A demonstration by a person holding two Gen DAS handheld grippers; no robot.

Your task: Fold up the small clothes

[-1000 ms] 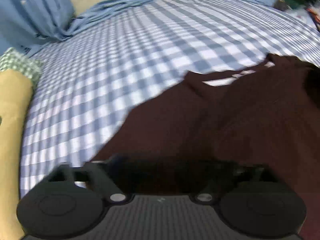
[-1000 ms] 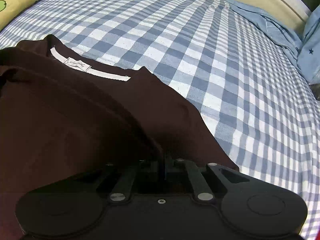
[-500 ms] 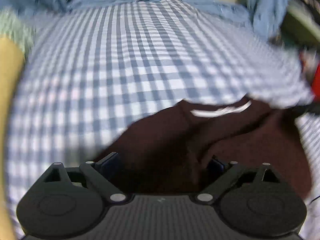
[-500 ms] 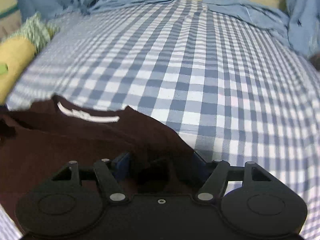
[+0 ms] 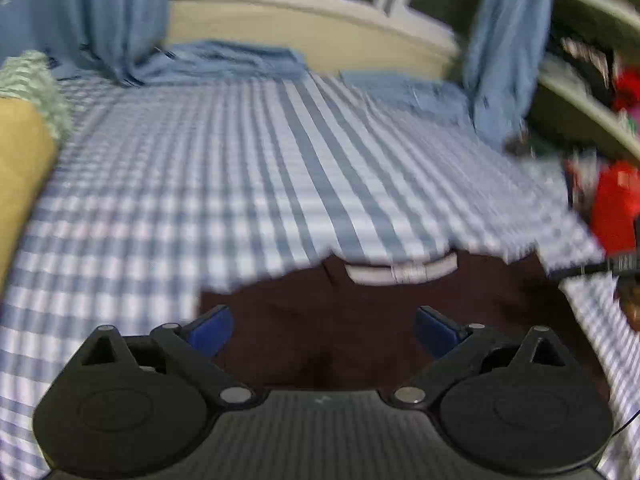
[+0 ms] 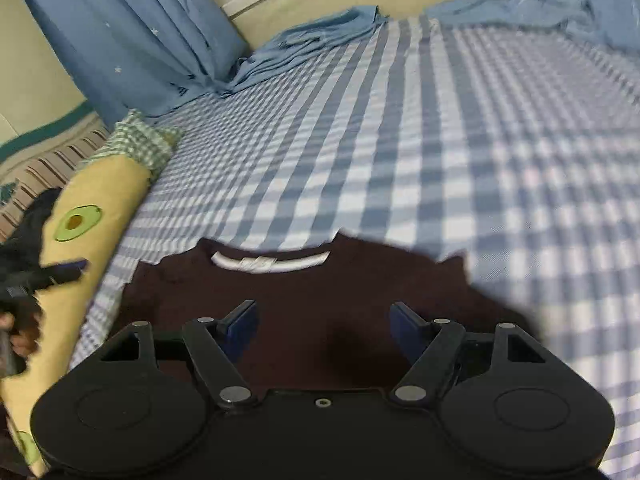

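On the bed, which has a blue and white checked sheet, lies a dark maroon shirt, spread flat with its collar and white neck label toward the far side. Both wrist views look down on it from above. The left gripper has its jaws very wide and they are opening further at this moment; the blue pads stand apart over the shirt, and no cloth is pinched between them. The right gripper has its jaws also well apart, somewhat less wide than the left, and the pads grip nothing; the shirt is seen below the gap, not pressed by them. Whether any pad touches the cloth I cannot tell. Beside the bed on the left of the right view lies a yellow pillow with an avocado print. Blue curtains hang at the far end, and their lower ends lie on the sheet.
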